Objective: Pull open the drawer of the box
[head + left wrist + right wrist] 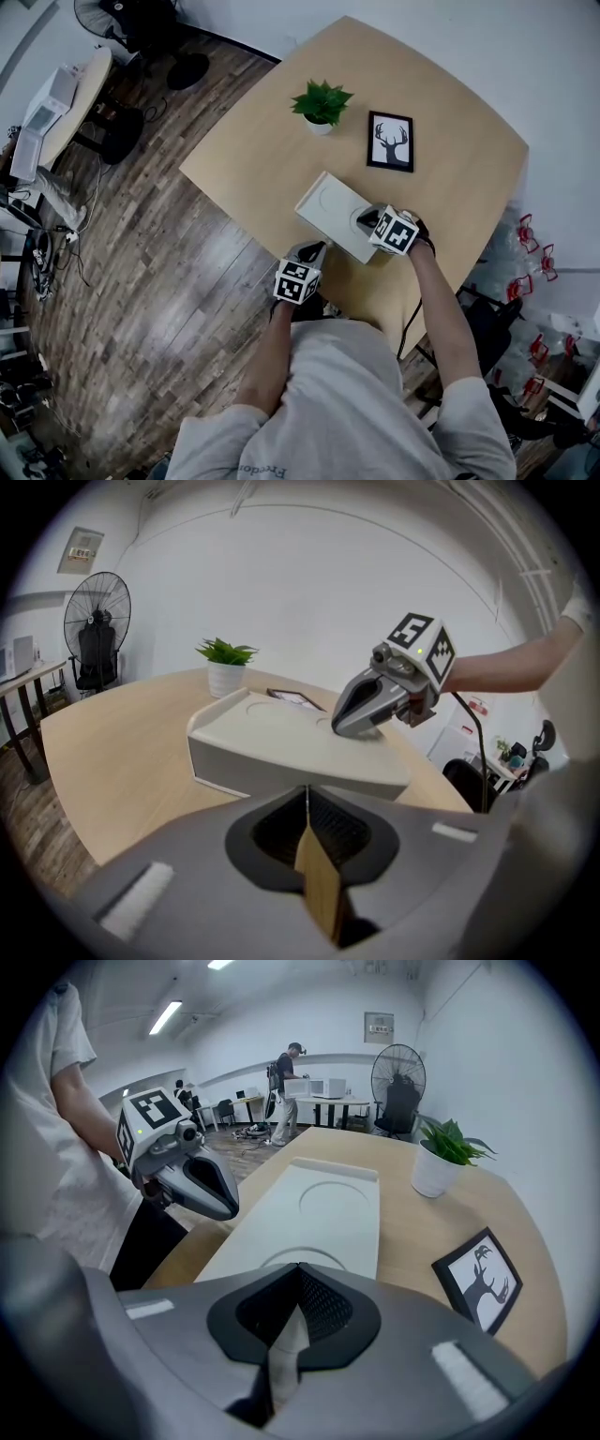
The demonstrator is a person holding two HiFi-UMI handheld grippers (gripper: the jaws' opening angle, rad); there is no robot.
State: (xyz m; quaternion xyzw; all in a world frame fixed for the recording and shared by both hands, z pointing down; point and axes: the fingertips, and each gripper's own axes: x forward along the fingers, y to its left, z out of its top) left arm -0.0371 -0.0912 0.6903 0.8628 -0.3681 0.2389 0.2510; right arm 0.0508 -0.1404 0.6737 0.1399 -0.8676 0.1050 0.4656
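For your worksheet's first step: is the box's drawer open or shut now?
Shut, it appears: the box shows flush sides in the left gripper view, with nothing pulled out.

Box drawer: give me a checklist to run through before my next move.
1. The right hand-held gripper rests on top of the box: ok.
2. The left hand-held gripper faces the box front: ok.
3. Its jaws apart, ready to grip: not ok, shut.
4. Grip point on the drawer found: cannot tell.
5. The plant and picture frame stand apart from the box: ok.

Likely an office, desks (323, 1101), standing fan (397, 1074), ceiling strip lights (171, 1016)
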